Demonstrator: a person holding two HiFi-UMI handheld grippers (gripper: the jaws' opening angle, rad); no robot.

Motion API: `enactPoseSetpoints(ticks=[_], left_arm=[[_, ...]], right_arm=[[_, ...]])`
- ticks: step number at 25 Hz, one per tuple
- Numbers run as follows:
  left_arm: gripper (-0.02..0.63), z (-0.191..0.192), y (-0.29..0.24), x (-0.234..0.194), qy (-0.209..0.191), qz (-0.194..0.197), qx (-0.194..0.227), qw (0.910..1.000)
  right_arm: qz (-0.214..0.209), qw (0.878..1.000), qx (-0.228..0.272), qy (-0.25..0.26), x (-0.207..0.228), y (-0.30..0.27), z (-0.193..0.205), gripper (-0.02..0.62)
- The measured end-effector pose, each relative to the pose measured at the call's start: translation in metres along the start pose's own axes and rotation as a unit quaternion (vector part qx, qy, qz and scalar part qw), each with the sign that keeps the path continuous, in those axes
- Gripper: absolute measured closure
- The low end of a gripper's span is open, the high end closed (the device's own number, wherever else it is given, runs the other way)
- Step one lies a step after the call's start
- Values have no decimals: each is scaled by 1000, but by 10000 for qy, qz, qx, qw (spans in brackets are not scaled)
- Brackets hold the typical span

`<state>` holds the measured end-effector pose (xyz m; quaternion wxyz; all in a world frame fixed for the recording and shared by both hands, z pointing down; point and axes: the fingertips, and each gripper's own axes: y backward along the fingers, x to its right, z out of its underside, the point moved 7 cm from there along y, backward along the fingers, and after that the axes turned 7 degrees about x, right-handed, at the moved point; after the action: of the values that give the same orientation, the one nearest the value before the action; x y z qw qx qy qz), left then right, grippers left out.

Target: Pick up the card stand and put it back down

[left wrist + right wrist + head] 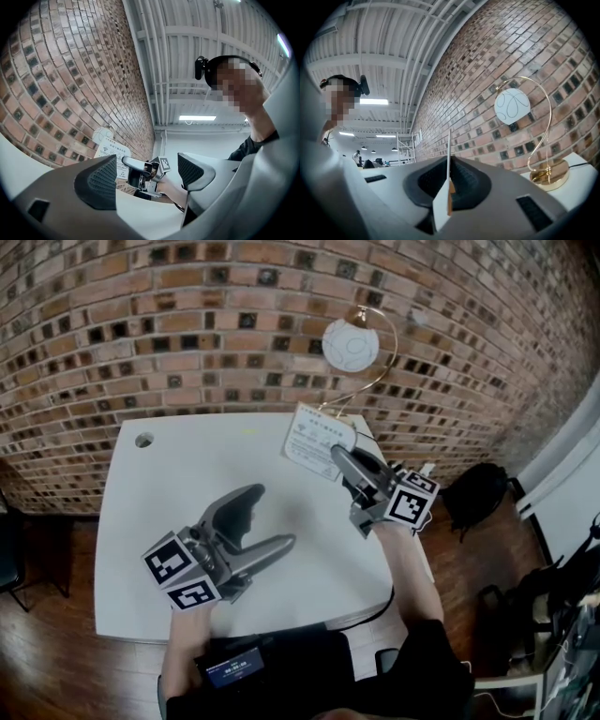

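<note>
The card stand [319, 442] is a white printed card, tilted, at the back right of the white table [169, 484]. My right gripper [339, 454] is shut on its lower edge. In the right gripper view the card stand [448, 168] shows edge-on, pinched between the jaws of the right gripper [449, 187]. Whether its foot touches the table is hidden. My left gripper [274, 517] hovers over the table's front left, open, holding nothing. The left gripper view, past the left gripper [147, 173], takes in the card stand [111, 152] and the right gripper [140, 171].
A gold arc lamp with a white globe [351, 345] stands just behind the card, against the brick wall; the lamp [512, 106] also appears in the right gripper view. A cable hole [143, 440] marks the table's back left corner. A black bag [478, 491] sits on the floor to the right.
</note>
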<state>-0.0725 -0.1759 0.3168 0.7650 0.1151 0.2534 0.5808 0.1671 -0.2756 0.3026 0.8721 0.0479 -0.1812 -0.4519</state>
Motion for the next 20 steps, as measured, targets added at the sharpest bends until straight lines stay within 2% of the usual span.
enactPoseSetpoints(ticks=[4, 9, 13, 20], left_arm=[[207, -5, -3, -7, -33, -14, -82, 10000], [207, -6, -10, -21, -41, -100, -258, 9996], [207, -6, -14, -35, 33, -165, -395, 9991], [207, -9, -19, -51, 29, -216, -534, 9983]], right_arm=[[-94, 9997, 40, -204, 8, -5, 5, 568], [-146, 9998, 6, -166, 14, -13, 4, 568], [-221, 9992, -24, -325, 23, -20, 8, 568], [-291, 9993, -91, -226, 30, -33, 4, 568]])
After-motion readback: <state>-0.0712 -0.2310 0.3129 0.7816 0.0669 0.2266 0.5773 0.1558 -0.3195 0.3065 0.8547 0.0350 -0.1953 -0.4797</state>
